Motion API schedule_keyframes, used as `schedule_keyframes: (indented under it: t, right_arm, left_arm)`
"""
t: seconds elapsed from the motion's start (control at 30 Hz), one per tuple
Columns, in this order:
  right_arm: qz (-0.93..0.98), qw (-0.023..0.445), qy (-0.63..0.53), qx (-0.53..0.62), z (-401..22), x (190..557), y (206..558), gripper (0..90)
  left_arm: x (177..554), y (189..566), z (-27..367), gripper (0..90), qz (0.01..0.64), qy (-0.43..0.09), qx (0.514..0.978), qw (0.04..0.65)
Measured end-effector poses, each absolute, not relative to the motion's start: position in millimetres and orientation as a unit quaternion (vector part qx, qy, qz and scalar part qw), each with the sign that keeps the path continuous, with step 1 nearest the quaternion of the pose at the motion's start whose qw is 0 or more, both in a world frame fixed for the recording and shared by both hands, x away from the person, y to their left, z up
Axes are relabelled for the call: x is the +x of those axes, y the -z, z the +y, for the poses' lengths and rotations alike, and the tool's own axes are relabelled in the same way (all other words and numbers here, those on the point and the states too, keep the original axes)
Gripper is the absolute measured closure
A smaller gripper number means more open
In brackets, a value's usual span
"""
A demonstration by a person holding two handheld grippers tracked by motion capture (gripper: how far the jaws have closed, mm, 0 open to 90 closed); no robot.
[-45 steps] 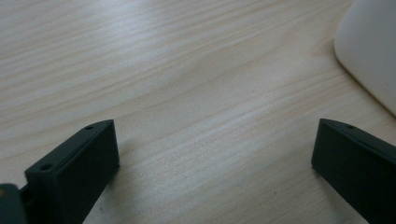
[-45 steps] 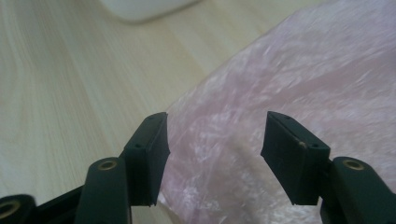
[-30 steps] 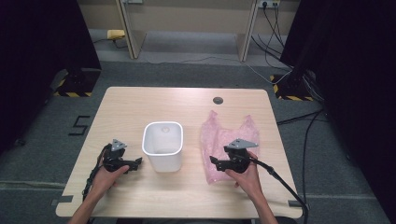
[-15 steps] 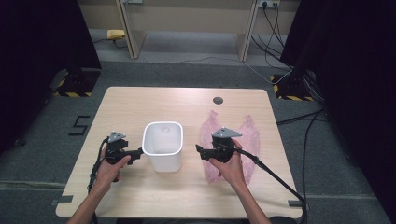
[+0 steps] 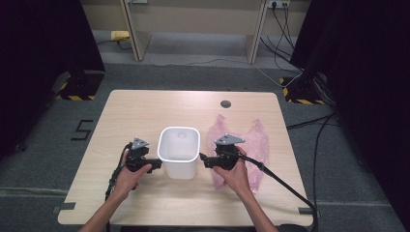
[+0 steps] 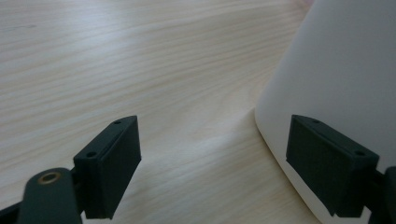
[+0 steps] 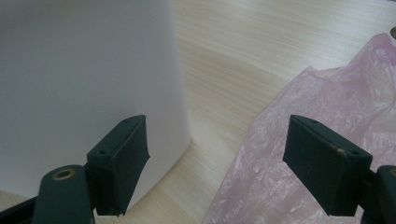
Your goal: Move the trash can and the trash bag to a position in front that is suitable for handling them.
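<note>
White plastic bin (image 5: pixel 179 151) stands upright at centre frame in the high view, on the light wooden table (image 5: pixel 145 111), with its opening facing up and its interior bare as far as can be seen. Left gripper (image 5: pixel 155 165) sits just beside the bin's left wall; right gripper (image 5: pixel 202 159) sits just beside its right wall. Contact with the walls cannot be confirmed from above.

In the left gripper view, the jaws stand wide apart, having just been closing slightly, with bare table between them. The bin's wall fills the right side of the frame, cut off at the top and right edges, and the right-hand jaw lies in front of it; touching or apart cannot be told.

In the right gripper view, the jaws stand wide, gripping nothing. The bin wall occupies the left half, cropped at top and left, behind the left-hand jaw. Pink plastic bag (image 7: pixel 322 116) lies crumpled and flat at lower right, partly hidden by the other jaw and cut off by the frame edge. In the high view, the person's right hand (image 5: pixel 235 170) covers part of the bag.
</note>
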State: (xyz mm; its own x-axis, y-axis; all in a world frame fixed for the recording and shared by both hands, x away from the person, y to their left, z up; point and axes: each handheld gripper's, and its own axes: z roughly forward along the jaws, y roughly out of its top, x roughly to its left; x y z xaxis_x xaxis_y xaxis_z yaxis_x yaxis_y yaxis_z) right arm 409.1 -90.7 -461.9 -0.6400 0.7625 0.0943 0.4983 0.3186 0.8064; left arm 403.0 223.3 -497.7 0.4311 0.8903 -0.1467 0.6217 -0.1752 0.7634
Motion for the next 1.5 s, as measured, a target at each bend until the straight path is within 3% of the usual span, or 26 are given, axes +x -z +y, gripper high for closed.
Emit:
schedule_keyframes:
  t: [0.17, 0.43, 0.87, 0.97, 1.5]
  right_arm:
    - [0.803, 0.168, -0.415, 0.395, -94, 408, 465, 23.3]
    - [0.794, 0.162, -0.418, 0.41, -116, 409, 466, 22.5]
    - [0.784, 0.168, -0.36, 0.477, -168, 406, 480, 18.0]
    - [0.785, 0.171, -0.351, 0.481, -169, 406, 483, 18.0]
    - [0.802, 0.163, -0.322, 0.476, -163, 410, 500, 17.0]
  left_arm:
    - [401, 496, 208, 20.8, 0.495, -0.177, 0.757, 0.388]
    - [394, 500, 203, 15.8, 0.479, -0.16, 0.773, 0.384]
    - [389, 510, 251, 14.9, 0.508, -0.19, 0.764, 0.351]
    - [385, 519, 265, 15.0, 0.508, -0.199, 0.772, 0.326]
    - [380, 524, 276, 8.4, 0.488, -0.207, 0.774, 0.346]
